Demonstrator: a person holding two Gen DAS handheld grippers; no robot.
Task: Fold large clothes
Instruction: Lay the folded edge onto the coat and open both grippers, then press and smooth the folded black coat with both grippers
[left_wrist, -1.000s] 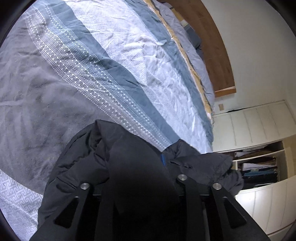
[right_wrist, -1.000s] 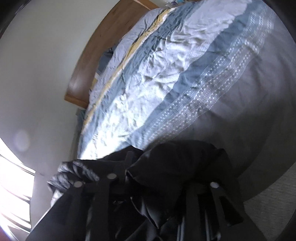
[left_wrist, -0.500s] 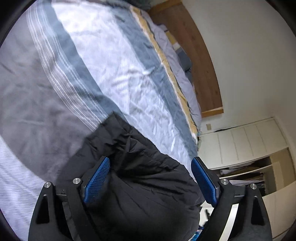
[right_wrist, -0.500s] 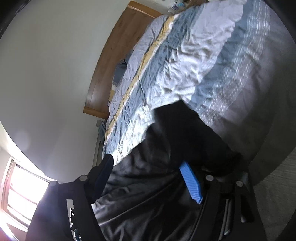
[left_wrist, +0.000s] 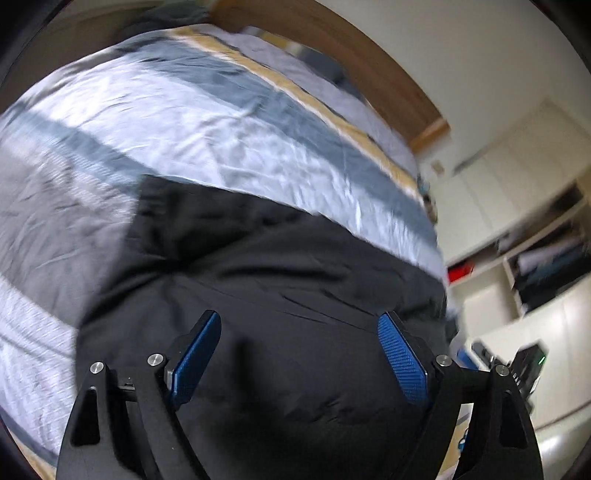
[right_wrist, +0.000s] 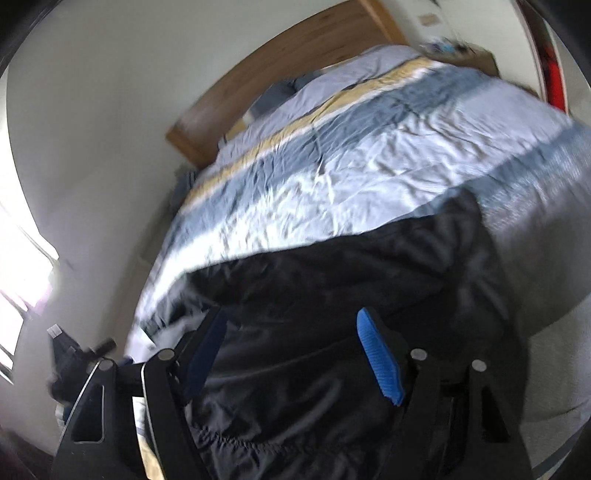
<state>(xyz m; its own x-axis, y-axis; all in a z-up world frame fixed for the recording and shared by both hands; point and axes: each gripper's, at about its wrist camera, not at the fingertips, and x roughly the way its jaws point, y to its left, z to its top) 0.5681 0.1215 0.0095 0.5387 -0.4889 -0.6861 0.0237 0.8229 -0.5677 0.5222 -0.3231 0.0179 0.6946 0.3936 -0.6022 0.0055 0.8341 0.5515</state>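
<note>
A large black padded jacket (left_wrist: 280, 280) lies spread on the near end of the bed; it also shows in the right wrist view (right_wrist: 351, 280). My left gripper (left_wrist: 299, 325) hovers over the jacket, open, its blue pads (left_wrist: 402, 354) wide apart and empty. My right gripper (right_wrist: 291, 325) is over the same jacket, open and empty, blue pads (right_wrist: 378, 360) apart. Both views are blurred by motion.
The bed has a striped blue, white and grey cover (left_wrist: 229, 122) and a wooden headboard (right_wrist: 280, 70). White cupboards and open shelves with stacked things (left_wrist: 535, 266) stand to the right. A bright window (right_wrist: 18, 280) is at the left.
One second ago both grippers were shut on the bunched jacket. They opened and let it go, and the jacket now lies flatter on the bed. Both grippers have pulled back and tilted up.
</note>
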